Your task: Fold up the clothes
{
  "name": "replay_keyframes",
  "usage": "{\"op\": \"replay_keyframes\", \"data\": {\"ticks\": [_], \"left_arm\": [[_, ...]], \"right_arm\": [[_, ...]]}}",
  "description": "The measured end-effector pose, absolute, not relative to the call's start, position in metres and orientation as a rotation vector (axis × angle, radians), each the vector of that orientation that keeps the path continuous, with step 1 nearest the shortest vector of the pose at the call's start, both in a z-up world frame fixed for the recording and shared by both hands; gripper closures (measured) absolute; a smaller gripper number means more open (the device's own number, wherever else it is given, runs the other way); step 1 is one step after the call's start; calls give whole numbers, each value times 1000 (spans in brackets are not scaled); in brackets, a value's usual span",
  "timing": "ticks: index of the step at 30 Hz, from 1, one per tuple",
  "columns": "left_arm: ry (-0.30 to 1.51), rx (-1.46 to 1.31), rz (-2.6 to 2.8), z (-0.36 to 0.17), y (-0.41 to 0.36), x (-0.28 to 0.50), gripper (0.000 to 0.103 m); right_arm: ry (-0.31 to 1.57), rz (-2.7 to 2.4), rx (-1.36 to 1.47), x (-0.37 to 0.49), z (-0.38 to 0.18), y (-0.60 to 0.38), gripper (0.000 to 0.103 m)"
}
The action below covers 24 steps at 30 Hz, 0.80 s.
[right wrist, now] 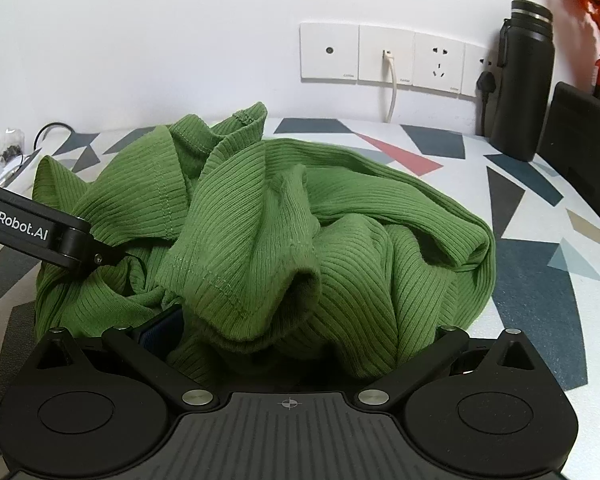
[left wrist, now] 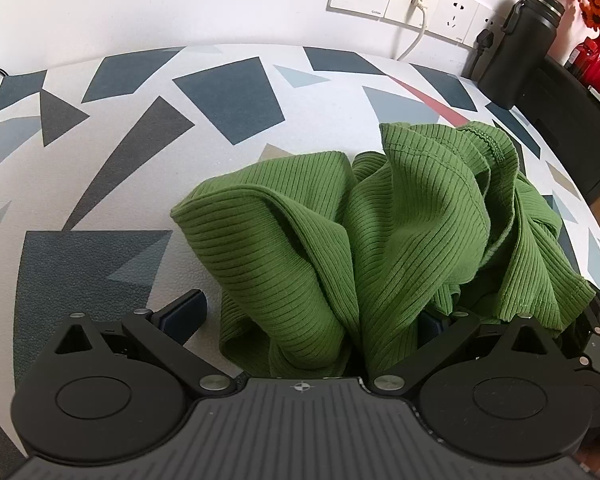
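Your green ribbed garment (left wrist: 384, 240) lies bunched in a heap on the patterned tabletop (left wrist: 228, 96), spilling over both tools. The left gripper (left wrist: 308, 316) stands spread, one blue-padded finger bare at the left, the other buried under cloth. The right gripper (right wrist: 296, 332) is smothered by folds; whether it is spread or pinching cannot be told. Left of the heap you have open tabletop reaching to the wall. On the right, a black bottle (right wrist: 520, 80) and a black box (right wrist: 580, 140) crowd the edge. Only the left view shows a red vase (left wrist: 598, 60) of orange flowers; only the right view shows the left tool's arm reaching into the cloth.
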<state>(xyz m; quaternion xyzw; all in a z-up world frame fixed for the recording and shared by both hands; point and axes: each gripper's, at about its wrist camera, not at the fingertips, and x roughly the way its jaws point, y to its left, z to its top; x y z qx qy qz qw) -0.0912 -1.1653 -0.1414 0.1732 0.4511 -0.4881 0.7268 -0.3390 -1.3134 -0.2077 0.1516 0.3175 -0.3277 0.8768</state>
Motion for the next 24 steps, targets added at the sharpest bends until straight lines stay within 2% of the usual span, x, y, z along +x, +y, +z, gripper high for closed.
{"op": "replay_keyframes", "data": {"ticks": [9,24], "left_arm": [[1043,405,-1097,-140,-1169,-84,1],[1027,419,-1131,-140,-1166,-84,0]], "right_arm": [[794,-659,358,-325,-198,-1324,1],[828,-679,394,-318,-197,-1330,1]]}}
